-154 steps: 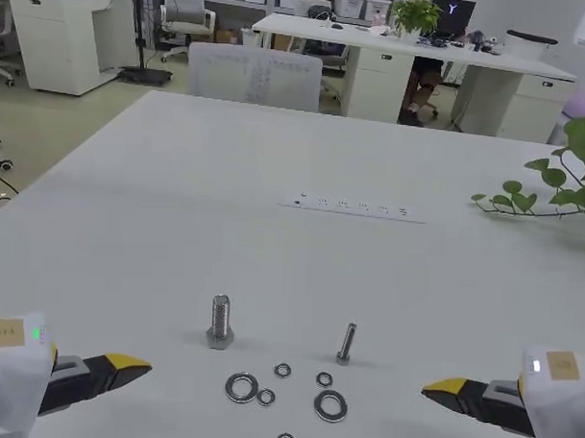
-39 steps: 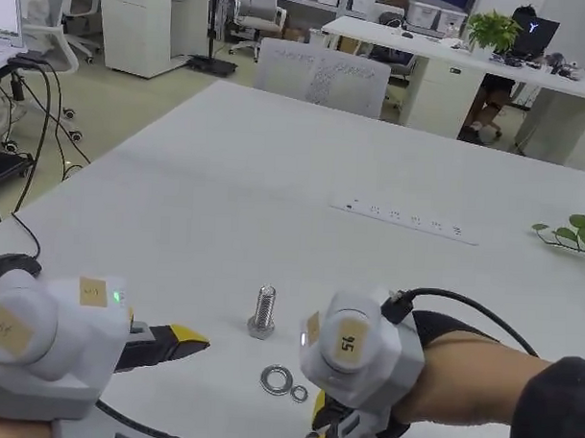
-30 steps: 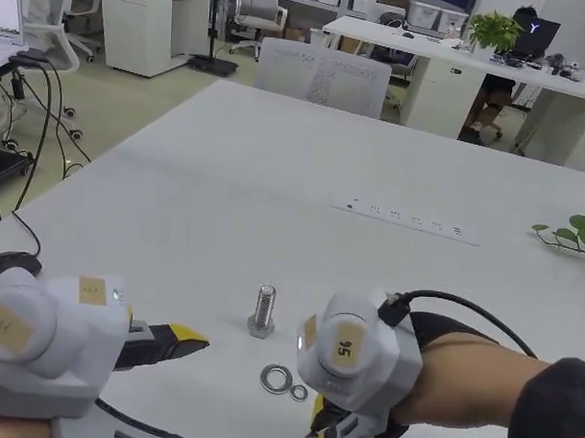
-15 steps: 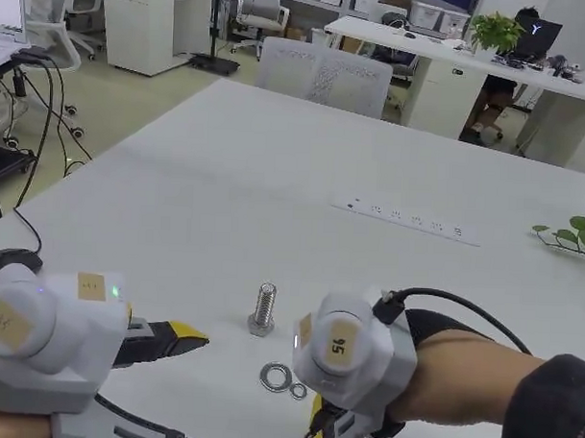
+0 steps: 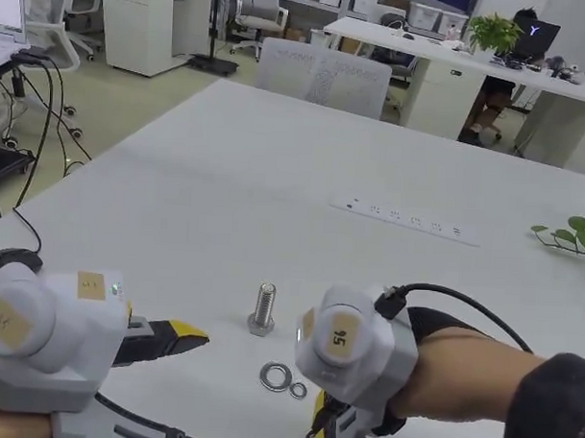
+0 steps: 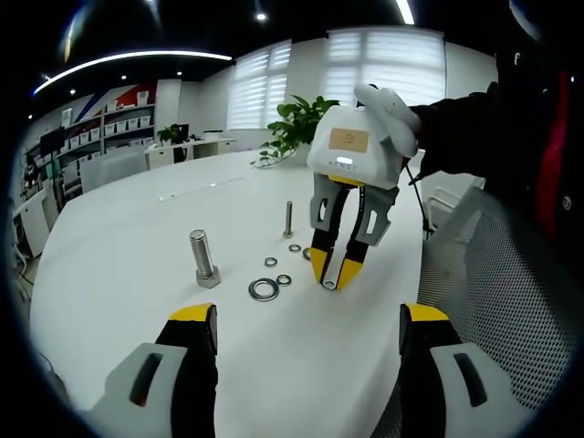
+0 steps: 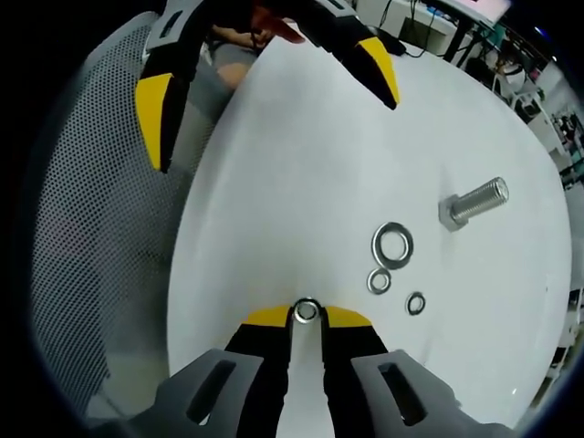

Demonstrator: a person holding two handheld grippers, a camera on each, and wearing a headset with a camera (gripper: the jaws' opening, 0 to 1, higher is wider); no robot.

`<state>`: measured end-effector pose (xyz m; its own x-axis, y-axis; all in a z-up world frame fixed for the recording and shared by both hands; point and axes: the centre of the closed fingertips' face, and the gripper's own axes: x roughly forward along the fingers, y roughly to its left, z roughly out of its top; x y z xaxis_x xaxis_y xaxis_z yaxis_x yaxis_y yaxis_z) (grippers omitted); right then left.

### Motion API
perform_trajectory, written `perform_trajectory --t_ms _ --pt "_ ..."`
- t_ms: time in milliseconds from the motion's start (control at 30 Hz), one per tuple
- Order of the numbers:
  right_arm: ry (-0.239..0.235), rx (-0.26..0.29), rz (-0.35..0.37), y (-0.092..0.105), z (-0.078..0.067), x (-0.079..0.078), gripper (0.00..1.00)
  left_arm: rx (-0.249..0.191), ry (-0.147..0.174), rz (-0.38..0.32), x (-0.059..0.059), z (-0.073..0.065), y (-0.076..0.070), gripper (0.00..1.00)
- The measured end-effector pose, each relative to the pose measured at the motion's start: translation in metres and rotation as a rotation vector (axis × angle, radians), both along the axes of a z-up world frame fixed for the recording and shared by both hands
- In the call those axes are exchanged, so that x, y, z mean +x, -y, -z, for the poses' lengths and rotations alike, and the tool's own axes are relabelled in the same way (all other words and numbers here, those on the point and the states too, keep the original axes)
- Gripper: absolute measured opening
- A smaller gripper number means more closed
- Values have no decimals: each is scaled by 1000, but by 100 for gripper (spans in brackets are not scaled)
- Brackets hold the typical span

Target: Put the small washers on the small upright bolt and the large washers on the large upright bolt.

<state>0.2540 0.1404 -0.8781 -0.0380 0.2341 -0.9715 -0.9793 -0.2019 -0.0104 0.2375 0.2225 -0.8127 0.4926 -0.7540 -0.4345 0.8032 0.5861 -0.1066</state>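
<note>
Right gripper points down at the tabletop, jaws pinched on a small washer. Left gripper gapes wide, holding nothing. Head view: large bolt upright, large washer flat beside the right gripper's housing. Left gripper view adds the small bolt, upright beyond the loose washers, apart from the large bolt.

We record bright, even light; windows blown out at upper centre; shadows on the table faint; fisheye edges bend.
</note>
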Motion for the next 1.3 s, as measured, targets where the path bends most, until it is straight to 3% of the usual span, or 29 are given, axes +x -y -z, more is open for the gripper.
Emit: perform_trajectory --t_ms 333,700,1300 --pt "-3 25 41 6 -26 11 13 -2 0 3 1 0 1 81" --pt "32 43 91 25 -54 30 13 -3 4 8 2 -1 6 81" --pt "120 18 166 62 -89 80 13 -16 17 -13 6 -7 5 81"
